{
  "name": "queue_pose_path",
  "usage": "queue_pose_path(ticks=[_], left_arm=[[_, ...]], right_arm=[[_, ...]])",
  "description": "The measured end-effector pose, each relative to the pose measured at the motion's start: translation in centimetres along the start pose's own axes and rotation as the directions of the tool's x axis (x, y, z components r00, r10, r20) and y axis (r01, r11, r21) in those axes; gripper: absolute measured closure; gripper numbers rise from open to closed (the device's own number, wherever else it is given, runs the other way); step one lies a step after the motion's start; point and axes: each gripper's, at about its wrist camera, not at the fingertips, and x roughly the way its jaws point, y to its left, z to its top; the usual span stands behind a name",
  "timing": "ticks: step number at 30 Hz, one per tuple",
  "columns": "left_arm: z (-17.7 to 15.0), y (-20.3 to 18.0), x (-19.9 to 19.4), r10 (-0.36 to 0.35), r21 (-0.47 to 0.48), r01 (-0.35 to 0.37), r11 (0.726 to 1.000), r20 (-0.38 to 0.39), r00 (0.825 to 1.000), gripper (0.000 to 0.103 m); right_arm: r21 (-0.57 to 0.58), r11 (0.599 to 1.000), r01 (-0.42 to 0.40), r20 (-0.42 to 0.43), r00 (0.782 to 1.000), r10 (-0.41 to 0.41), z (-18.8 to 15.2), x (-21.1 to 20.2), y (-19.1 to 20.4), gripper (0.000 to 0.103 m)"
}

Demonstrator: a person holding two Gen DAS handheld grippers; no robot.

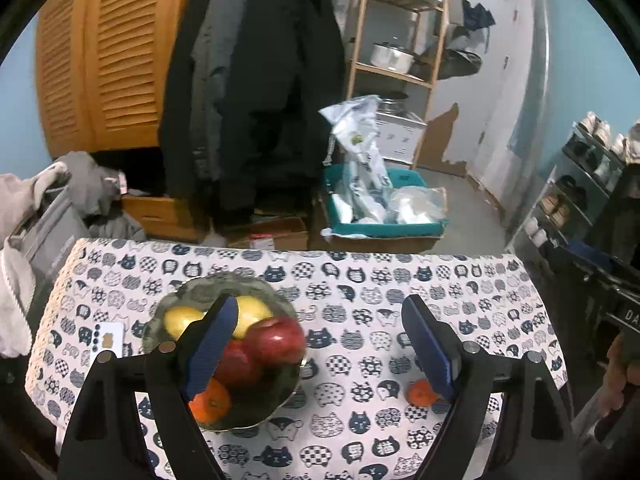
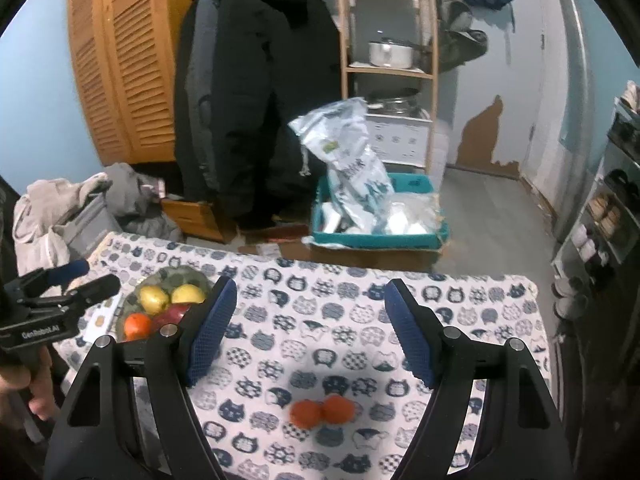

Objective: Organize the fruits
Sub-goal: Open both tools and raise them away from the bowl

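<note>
A glass bowl [image 1: 160, 320] on the cat-print tablecloth holds two lemons [image 1: 180, 320], two red apples [image 1: 276, 340] and a tangerine [image 1: 210, 402]. My left gripper [image 1: 320, 348] is open and empty above the table, its left finger over the bowl. A loose tangerine [image 1: 420, 394] lies by its right finger. In the right wrist view two tangerines [image 2: 322, 412] lie side by side between the fingers of my open, empty right gripper [image 2: 310, 330]. The bowl [image 2: 192, 276] is at the left, with the left gripper [image 2: 84, 278] beside it.
A small white card [image 1: 106, 338] lies left of the bowl. The tablecloth [image 1: 360, 280] ends at the far edge. Beyond stand dark coats [image 1: 256, 100], a teal box of bags [image 1: 384, 208], a wooden shelf [image 1: 396, 40] and a shoe rack [image 1: 580, 184].
</note>
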Motion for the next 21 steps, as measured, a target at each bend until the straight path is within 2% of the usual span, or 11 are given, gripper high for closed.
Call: queue_pose_path(ticks=[10,16,21], left_arm=[[0.1,-3.8,0.9,-0.039,0.056,0.040,0.998,-0.026,0.999,0.017],[-1.0,-5.4,3.1,-0.055,0.084,0.063,0.994,-0.092,0.994,0.016],[-2.3,-6.6,5.2,-0.037,0.116,0.055,0.992,-0.150,0.988,0.016]], right_arm=[[0.051,0.997,0.064,-0.010,0.998,-0.064,-1.9,-0.9,-4.1,0.026],[0.069,0.994,0.084,-0.058,0.995,-0.080,-3.1,0.3,-5.7,0.026],[0.074,0.994,0.081,-0.125,0.990,-0.072,-4.2,2.3,-6.3,0.026]])
